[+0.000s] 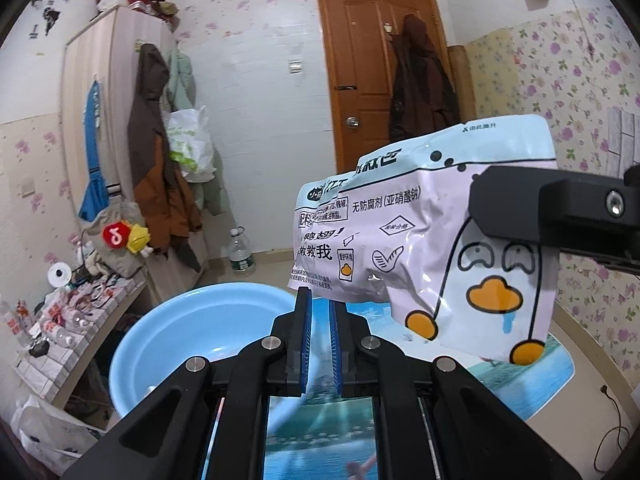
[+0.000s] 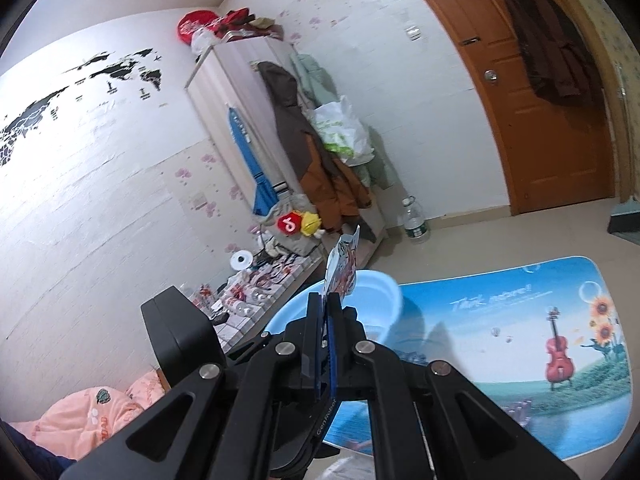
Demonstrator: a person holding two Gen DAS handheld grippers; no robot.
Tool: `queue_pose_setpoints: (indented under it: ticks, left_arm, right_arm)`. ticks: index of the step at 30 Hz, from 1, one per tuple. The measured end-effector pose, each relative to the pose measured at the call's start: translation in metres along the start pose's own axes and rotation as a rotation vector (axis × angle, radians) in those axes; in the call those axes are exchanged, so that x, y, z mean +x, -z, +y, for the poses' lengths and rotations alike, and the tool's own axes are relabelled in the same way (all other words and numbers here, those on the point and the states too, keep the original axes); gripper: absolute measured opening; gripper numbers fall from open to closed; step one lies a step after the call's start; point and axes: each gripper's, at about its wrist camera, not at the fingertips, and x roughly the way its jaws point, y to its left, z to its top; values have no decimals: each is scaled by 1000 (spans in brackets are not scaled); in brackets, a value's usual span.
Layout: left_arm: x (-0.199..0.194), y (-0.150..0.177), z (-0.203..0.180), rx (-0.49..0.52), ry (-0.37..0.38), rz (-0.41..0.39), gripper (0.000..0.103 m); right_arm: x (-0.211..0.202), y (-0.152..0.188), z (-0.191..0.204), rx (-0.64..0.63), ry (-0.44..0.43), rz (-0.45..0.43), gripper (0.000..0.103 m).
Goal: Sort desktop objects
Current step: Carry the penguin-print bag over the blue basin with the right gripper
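Snack packet (image 1: 424, 240) clamped in right tool (image 2: 325, 312), above blue basin (image 1: 180, 336).

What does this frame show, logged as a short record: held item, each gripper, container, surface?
held item: duck-print snack packet, lifted in the air
right gripper: shut on the packet, seen edge-on
left gripper: nearly closed, holding nothing, a narrow gap between the blue pads
container: light blue basin, nothing visible inside
surface: violin-print desk mat under the basin

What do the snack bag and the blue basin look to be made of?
Snack bag: thin plastic film, glossy; it crinkles and shows glare spots over the printing. Basin: likely molded plastic, smooth with a soft sheen; it has one uniform light-blue colour and a rolled rim.
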Motion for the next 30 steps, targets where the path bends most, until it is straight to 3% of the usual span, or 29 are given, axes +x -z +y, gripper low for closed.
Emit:
queue_pose_setpoints:
  ticks: [8,30]
  left_arm:
    - [4,3,42,-48,-42,3,9]
    - [36,35,107,-117,-96,80,11]
  right_arm:
    - [43,-2,31,-47,-31,47,3]
    - [127,12,37,-69,-54,167,3]
